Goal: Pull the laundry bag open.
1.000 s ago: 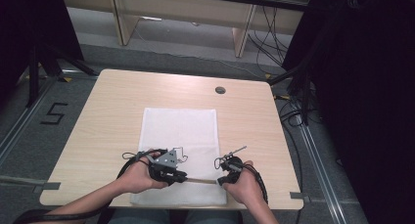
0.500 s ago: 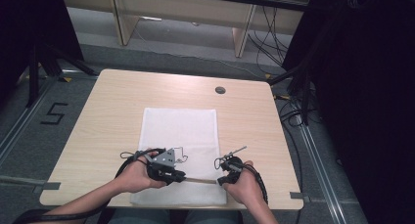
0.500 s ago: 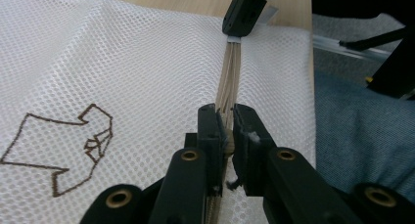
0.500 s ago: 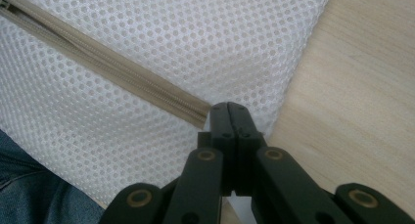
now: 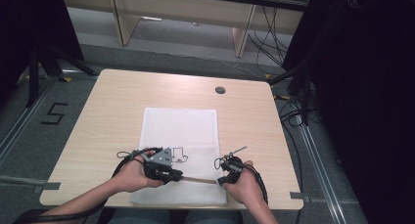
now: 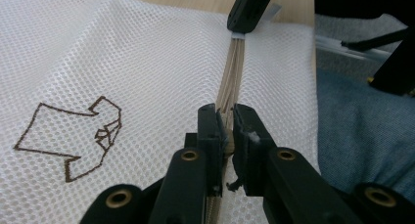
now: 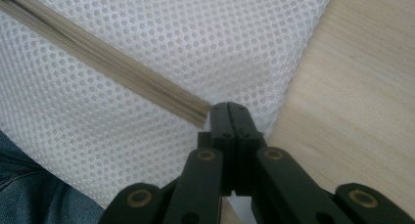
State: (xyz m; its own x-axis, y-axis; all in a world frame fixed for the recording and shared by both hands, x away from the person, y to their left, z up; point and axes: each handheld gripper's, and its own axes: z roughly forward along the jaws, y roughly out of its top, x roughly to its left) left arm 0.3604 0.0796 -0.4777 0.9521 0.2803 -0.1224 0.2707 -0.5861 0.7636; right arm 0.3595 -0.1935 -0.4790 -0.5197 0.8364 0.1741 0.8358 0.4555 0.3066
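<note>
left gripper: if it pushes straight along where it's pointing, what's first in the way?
Likely the right gripper. The left gripper, shut on the beige zipper of the white mesh bag, points along that zipper, and the other gripper sits at its far end. Depth is unclear.

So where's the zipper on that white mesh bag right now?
The beige zipper runs across the mesh bag's near end in the high view, stretched between the left gripper and right gripper.

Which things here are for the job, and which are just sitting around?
For the job:
- white mesh bag
- its beige zipper
- left tool, shut on the zipper
- right tool, shut at the zipper's end

Just around:
- table
- round hole cover
- floor cables
</note>
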